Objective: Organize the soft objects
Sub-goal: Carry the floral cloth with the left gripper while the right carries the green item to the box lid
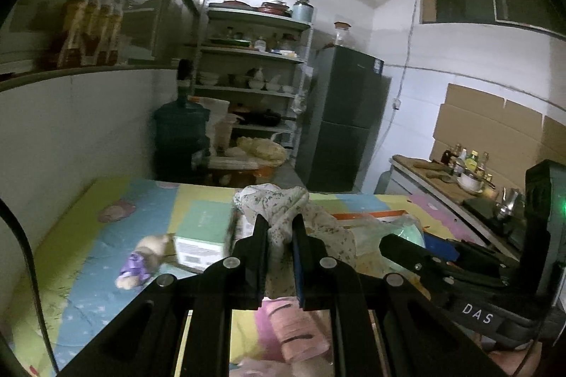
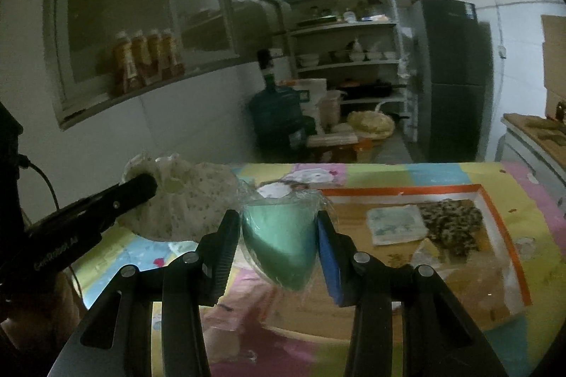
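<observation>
Floral cloth (image 1: 283,217) pinched by left claw (image 1: 279,235) | right claw (image 2: 279,235) grips green bundle (image 2: 283,246) | patchwork mat (image 1: 88,235)

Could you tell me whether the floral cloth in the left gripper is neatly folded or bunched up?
Bunched up. The floral cloth is pinched in the left gripper, its fabric gathered into crumpled lumps above the fingers; the right wrist view shows it hanging as a rumpled bundle.
</observation>
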A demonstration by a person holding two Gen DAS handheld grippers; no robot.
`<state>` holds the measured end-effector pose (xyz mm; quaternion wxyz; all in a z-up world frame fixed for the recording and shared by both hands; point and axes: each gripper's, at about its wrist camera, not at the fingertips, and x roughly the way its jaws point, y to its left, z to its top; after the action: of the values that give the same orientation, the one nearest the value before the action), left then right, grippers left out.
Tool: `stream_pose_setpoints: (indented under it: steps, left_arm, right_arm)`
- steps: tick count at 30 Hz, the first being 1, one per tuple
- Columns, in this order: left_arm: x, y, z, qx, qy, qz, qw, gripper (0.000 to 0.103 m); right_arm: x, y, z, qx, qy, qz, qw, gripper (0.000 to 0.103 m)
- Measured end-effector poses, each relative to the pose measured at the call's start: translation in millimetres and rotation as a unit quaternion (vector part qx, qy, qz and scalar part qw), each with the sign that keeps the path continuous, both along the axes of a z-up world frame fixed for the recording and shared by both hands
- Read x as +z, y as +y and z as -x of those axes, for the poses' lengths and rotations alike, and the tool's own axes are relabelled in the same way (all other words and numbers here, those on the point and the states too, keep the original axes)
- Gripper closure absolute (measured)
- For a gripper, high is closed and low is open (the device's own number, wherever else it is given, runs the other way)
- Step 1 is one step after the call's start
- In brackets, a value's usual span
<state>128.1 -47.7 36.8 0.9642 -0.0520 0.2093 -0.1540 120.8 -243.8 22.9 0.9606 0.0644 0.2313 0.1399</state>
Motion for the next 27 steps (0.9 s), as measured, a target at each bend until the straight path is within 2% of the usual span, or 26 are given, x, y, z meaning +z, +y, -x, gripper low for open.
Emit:
stream_pose_setpoints:
  steps: [11,27]
  left_arm:
    - [-9,-42,-13,-0.033,0.019,-0.001,0.9993,0.09]
    - [-28,-93,-37,-0.05,0.05,-0.01,0.9975,0.09]
  right_arm:
    - [-1,-50,3,-0.047,-0.001,-0.012,0.999,0.058]
    - [-12,-114,0,-0.098,0.003,-0.03,0.995,0.058]
